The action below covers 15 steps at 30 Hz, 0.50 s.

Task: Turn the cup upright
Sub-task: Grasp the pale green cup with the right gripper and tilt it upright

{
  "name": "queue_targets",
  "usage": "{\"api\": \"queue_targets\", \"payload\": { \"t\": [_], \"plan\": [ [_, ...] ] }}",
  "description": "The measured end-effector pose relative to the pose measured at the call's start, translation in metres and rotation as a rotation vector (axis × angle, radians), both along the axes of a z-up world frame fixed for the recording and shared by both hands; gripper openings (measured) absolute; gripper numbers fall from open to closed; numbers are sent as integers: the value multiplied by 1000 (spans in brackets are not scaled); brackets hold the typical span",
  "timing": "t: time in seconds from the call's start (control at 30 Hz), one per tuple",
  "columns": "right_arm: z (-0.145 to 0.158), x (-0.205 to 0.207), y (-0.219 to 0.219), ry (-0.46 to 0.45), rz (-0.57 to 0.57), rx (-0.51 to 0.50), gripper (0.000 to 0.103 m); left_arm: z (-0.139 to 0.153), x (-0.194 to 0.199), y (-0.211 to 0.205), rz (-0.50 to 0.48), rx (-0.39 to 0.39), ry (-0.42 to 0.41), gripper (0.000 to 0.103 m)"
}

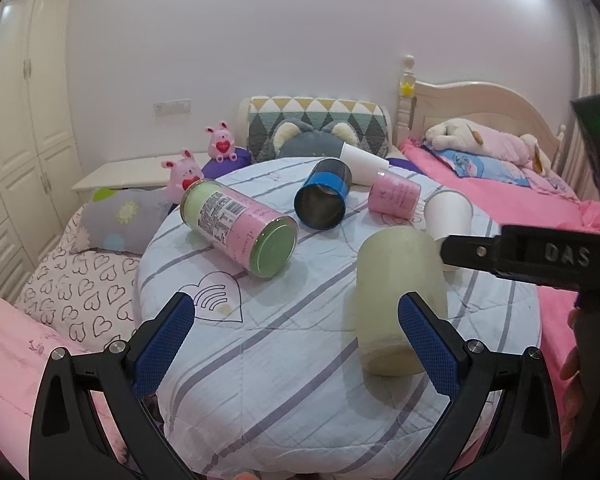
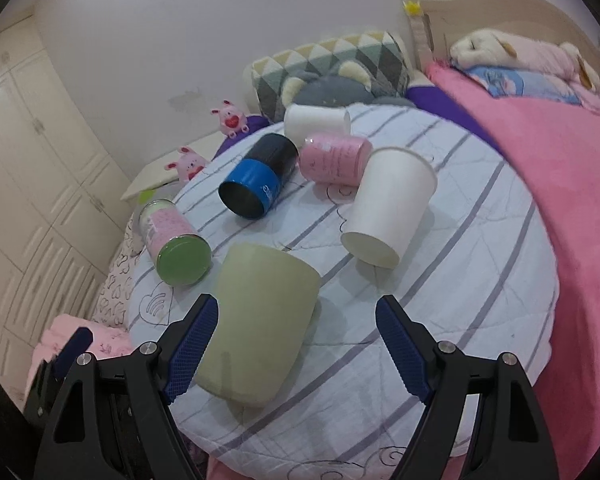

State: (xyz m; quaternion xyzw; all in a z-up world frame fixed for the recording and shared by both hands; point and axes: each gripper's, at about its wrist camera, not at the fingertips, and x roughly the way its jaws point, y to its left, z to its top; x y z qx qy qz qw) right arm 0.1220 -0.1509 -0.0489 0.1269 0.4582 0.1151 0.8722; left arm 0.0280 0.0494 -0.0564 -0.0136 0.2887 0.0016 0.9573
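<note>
The pale green frosted plastic cup [image 2: 260,324] was seen lying on its side on the round bench covered with a striped, quilted white cloth [image 2: 460,280], at the near edge, its long axis running from near to far with a slight lean to the right. In the right wrist view the cup lay just left of centre between the fingers of the right hand-held gripper [image 2: 296,340], which was spread wide and held nothing; the left finger pad appeared to be just beside, perhaps touching, the cup's side, though contact could not be confirmed. The left hand-held gripper [image 1: 296,340] was likewise spread wide and empty, with the cup [image 1: 400,300] at its right finger, off centre. The right hand-held gripper was judged the nearer and better aligned. Farther back lay a white paper cup [image 2: 388,208], a blue-and-black can [image 2: 256,180] and a pink-labelled tin with a green end [image 2: 172,240], all tipped over.
</note>
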Motion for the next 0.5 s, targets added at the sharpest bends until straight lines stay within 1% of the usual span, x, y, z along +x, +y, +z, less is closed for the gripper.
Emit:
{"api": "queue_targets", "payload": {
  "t": [0.17, 0.3, 0.5],
  "plan": [
    [-14, 18, 8, 79, 8, 29, 83, -5, 3, 1, -21, -8, 4, 103],
    [-30, 30, 14, 165, 38, 117, 83, -11, 8, 0, -36, -3, 14, 103],
    [-43, 45, 21, 251, 70, 221, 82, -19, 15, 1, -42, 8, 34, 103]
  ]
}}
